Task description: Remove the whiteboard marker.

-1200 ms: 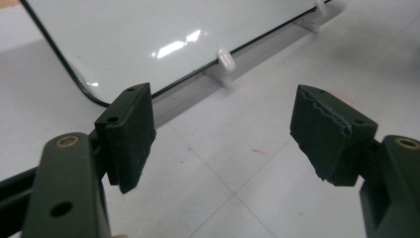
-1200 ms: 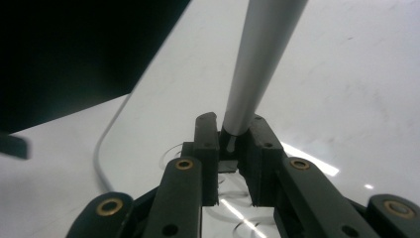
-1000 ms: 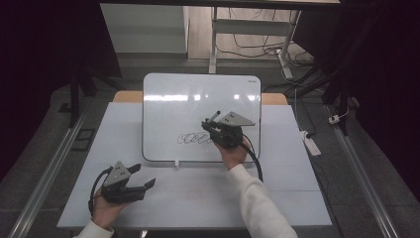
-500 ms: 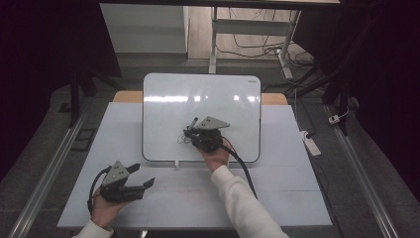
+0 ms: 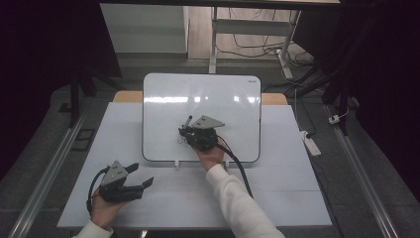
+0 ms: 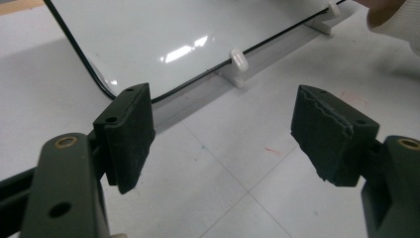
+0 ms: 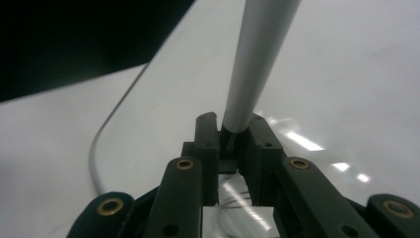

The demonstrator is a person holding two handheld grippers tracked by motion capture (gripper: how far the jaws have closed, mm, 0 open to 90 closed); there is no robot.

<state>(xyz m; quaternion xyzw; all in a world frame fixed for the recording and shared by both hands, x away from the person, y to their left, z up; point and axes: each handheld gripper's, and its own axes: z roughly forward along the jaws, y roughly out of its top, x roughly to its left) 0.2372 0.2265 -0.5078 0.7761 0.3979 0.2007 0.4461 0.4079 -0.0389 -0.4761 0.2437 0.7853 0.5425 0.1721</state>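
A white whiteboard (image 5: pixel 198 94) lies on the table, its near edge held by small white clips (image 6: pixel 238 60). My right gripper (image 5: pixel 186 132) rests over the board's lower middle, shut on a slim grey marker (image 5: pixel 187 121) that points up and away. In the right gripper view the marker (image 7: pixel 257 64) rises from between the closed jaws of the right gripper (image 7: pixel 233 126) over the whiteboard (image 7: pixel 346 74). A bit of black scribble (image 5: pixel 180 142) shows beside the gripper. My left gripper (image 5: pixel 141 175) sits open on the table at the near left, left gripper (image 6: pixel 223 134) empty, facing the whiteboard (image 6: pixel 173 34) corner.
The pale table top (image 5: pixel 297 188) extends around the board. A white power strip (image 5: pixel 309 144) lies off the right edge. Metal rails (image 5: pixel 49 168) run along both sides, and desk legs with cables (image 5: pixel 247 44) stand beyond the far edge.
My right gripper has slid left across the whiteboard with the marker and now covers most of the black scribble that showed beside it. The left gripper has stayed put.
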